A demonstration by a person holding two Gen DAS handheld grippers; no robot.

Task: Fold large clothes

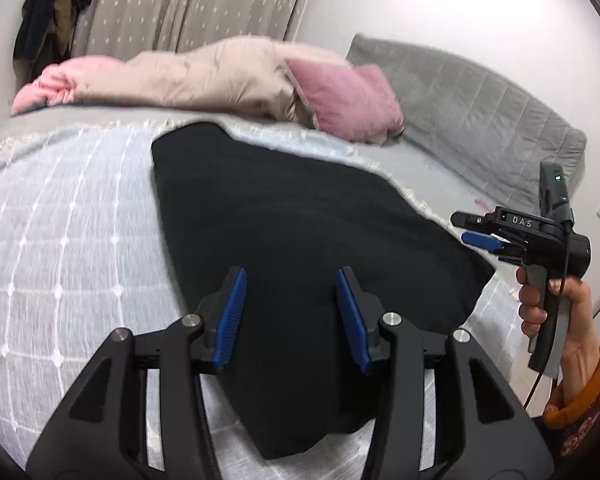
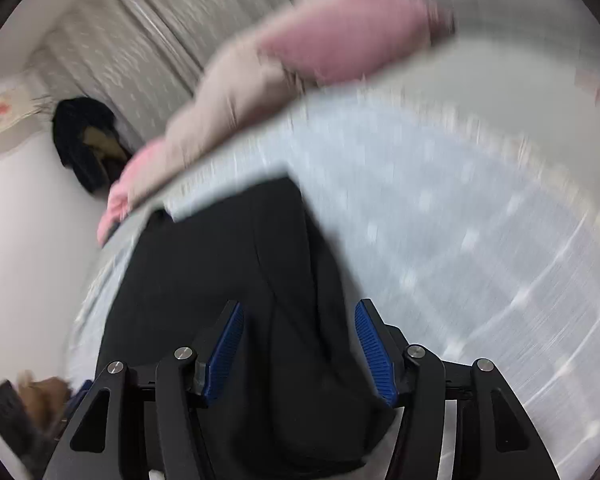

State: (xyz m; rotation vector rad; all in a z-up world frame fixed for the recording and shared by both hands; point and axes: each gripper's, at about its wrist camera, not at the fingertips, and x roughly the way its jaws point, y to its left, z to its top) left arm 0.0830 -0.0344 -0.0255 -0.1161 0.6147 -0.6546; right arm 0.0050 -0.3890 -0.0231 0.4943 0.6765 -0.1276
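A black garment (image 1: 300, 208) lies spread flat on the pale checked bedspread (image 1: 68, 220), its near end folded to a narrow point. My left gripper (image 1: 291, 280) hovers over that near end, open, with the cloth lying below the blue pads and nothing pinched. At the garment's right corner a hand (image 1: 540, 304) holds my right gripper (image 1: 474, 234). The right wrist view is blurred; in it the right gripper (image 2: 300, 312) is open over the black garment (image 2: 220, 260), where a fold line runs down the cloth.
A beige duvet (image 1: 204, 76) and a pink pillow (image 1: 340, 96) are heaped at the far side of the bed. A grey padded headboard (image 1: 480, 108) runs along the right. Dark clothes (image 1: 48, 20) hang by the curtain.
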